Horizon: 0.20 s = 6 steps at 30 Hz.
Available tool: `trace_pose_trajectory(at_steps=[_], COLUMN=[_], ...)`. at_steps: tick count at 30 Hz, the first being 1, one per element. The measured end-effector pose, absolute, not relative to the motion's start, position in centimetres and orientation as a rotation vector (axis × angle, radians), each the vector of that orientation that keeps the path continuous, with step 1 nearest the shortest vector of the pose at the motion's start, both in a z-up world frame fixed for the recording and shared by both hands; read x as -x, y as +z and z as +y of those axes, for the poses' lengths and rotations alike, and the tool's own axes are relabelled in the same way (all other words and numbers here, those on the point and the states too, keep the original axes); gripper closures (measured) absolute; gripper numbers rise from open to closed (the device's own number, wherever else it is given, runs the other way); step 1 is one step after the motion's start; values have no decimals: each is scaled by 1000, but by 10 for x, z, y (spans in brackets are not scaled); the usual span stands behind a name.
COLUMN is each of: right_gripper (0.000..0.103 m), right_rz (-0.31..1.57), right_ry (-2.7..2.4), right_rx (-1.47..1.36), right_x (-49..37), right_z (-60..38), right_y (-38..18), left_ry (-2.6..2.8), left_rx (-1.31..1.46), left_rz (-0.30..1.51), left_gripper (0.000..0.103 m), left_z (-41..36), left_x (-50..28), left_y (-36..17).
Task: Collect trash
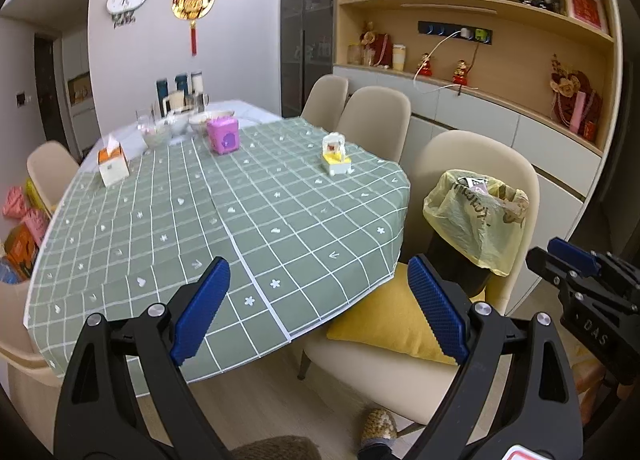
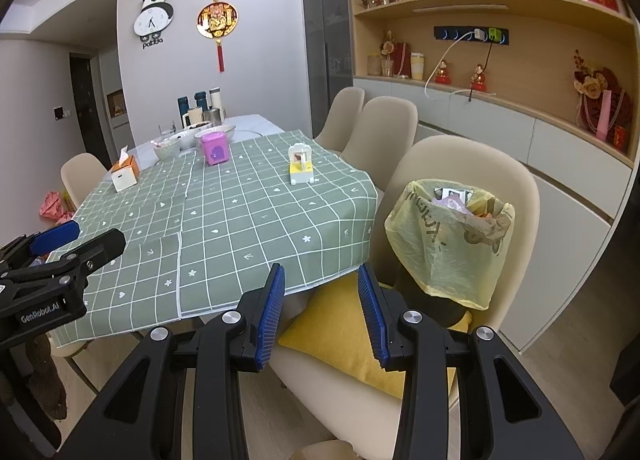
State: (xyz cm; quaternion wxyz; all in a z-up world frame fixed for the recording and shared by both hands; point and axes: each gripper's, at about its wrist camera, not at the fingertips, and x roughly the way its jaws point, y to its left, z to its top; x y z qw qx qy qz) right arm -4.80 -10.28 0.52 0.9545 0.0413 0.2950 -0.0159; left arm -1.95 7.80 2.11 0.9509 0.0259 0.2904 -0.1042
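A: Left wrist view. Left claw (image 1: 318,308): jaws wide apart, empty. Ahead of it, checked worktop (image 1: 168,228); up and right, yellow-lined bin (image 1: 476,220), paper scraps inside.

B: Right wrist view. Right claw (image 2: 320,314): jaws partly apart, empty. Bin (image 2: 448,244) just right, on chair cushion (image 2: 344,336). No loose trash visible; scan worktop (image 2: 240,212) first, probably.
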Motion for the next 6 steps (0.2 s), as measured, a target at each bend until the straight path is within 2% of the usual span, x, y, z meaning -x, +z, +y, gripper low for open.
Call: trace_pose_trajectory(at_steps=[4, 6], right_gripper=[66, 59], right_rz=[660, 706], right_ry=[4, 62], right_rx=[-49, -34], right_x=[17, -6], right_z=[-101, -99], right_y=[-4, -11], left_ry=[-156, -80], left_rx=[-35, -6], left_rz=[671, 737], left_gripper=[17, 17], left_z=[99, 128], left_x=[-40, -100], left_y=[2, -20])
